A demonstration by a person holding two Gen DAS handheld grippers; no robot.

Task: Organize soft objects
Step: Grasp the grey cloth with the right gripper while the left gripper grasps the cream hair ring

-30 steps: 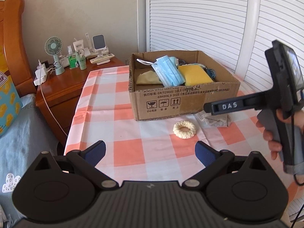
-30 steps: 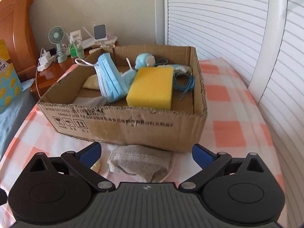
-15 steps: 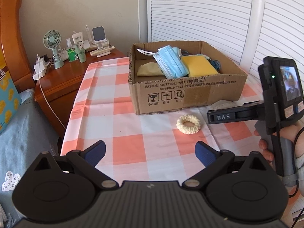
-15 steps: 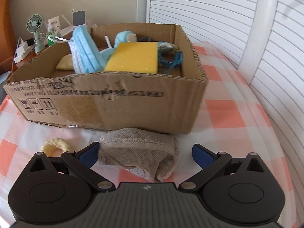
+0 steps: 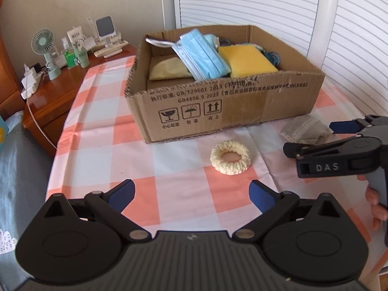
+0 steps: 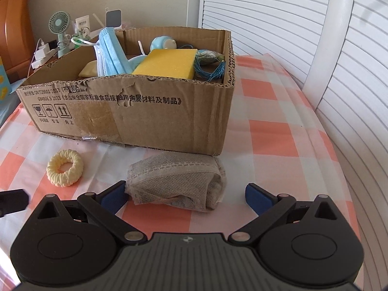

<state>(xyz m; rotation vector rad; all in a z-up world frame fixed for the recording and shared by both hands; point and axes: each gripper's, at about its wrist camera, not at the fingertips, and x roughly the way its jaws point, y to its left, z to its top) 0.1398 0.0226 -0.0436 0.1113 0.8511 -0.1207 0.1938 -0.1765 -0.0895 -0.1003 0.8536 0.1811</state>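
Note:
A cardboard box (image 5: 225, 101) (image 6: 135, 111) on the checked tablecloth holds blue face masks (image 5: 201, 53), a yellow sponge (image 5: 249, 60) (image 6: 167, 63), a beige pouch and blue cord. In front of it lie a cream scrunchie (image 5: 230, 157) (image 6: 65, 167) and a grey-beige folded cloth (image 5: 305, 128) (image 6: 177, 181). My left gripper (image 5: 191, 194) is open and empty, just short of the scrunchie. My right gripper (image 6: 185, 194) is open, low over the table, its jaws on either side of the cloth's near edge; it also shows in the left wrist view (image 5: 339, 135).
A wooden nightstand (image 5: 55, 89) at the left carries a small fan (image 5: 46, 48), bottles, a charger and cables. White louvred doors (image 6: 291, 24) stand behind and to the right. The table edge drops off to the left toward blue bedding (image 5: 14, 169).
My right gripper has dropped lower and moved in until its open jaws flank the cloth. My left gripper has moved forward toward the scrunchie.

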